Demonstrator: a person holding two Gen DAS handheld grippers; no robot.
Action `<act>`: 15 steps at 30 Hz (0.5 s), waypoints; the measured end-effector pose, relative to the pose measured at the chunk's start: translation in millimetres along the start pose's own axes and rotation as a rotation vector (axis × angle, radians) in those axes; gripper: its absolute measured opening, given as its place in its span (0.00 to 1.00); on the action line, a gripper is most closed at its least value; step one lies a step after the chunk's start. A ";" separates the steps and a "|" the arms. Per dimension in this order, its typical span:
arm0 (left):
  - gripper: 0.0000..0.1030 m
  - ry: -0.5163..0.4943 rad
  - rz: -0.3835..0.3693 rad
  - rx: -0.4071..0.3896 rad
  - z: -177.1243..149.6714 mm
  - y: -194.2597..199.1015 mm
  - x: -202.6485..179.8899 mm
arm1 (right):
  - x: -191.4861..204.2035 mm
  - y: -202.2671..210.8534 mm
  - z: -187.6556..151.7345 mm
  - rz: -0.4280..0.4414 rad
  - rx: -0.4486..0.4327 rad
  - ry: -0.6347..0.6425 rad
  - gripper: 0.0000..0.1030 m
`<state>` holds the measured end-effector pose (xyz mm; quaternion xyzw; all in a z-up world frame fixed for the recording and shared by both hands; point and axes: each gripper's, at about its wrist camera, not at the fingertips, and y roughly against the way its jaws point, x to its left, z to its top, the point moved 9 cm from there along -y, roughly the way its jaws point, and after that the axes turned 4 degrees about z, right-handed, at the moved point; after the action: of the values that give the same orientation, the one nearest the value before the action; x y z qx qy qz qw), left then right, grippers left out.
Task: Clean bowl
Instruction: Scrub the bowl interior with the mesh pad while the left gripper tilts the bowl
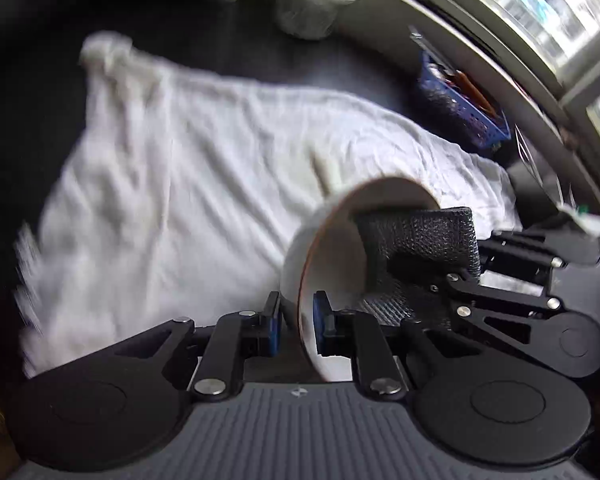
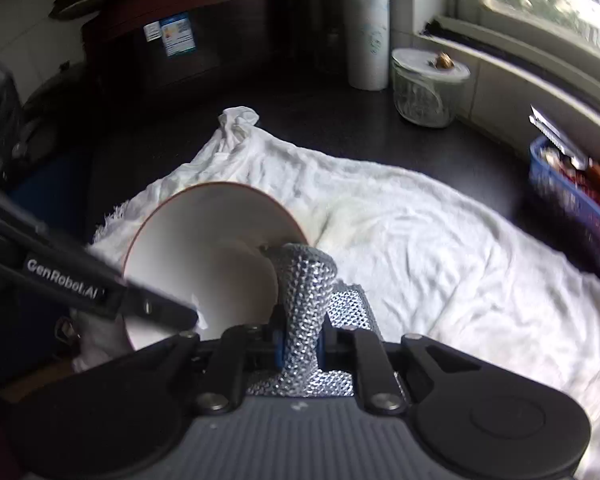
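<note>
A white bowl with a thin brown rim is held on its side above a white cloth. My left gripper is shut on the bowl's rim, one pad inside and one outside. My right gripper is shut on a silver mesh scouring cloth, whose far end presses inside the bowl. In the left wrist view the scouring cloth reaches into the bowl from the right. The left gripper shows in the right wrist view at the bowl's lower left rim.
The white cloth covers a dark counter. A blue basket of utensils stands by the window sill at the right. A glass jar and a paper towel roll stand at the back. A dark cabinet is at the back left.
</note>
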<state>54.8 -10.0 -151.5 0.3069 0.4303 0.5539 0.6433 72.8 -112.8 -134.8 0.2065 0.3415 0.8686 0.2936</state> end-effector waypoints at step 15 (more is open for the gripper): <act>0.08 -0.074 0.015 -0.079 10.0 10.3 2.4 | 2.2 -2.3 7.7 -0.019 0.042 0.067 0.13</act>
<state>59.2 -4.8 -138.5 0.3048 0.3820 0.5634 0.6662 76.3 -106.4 -130.9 0.1803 0.3714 0.8648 0.2858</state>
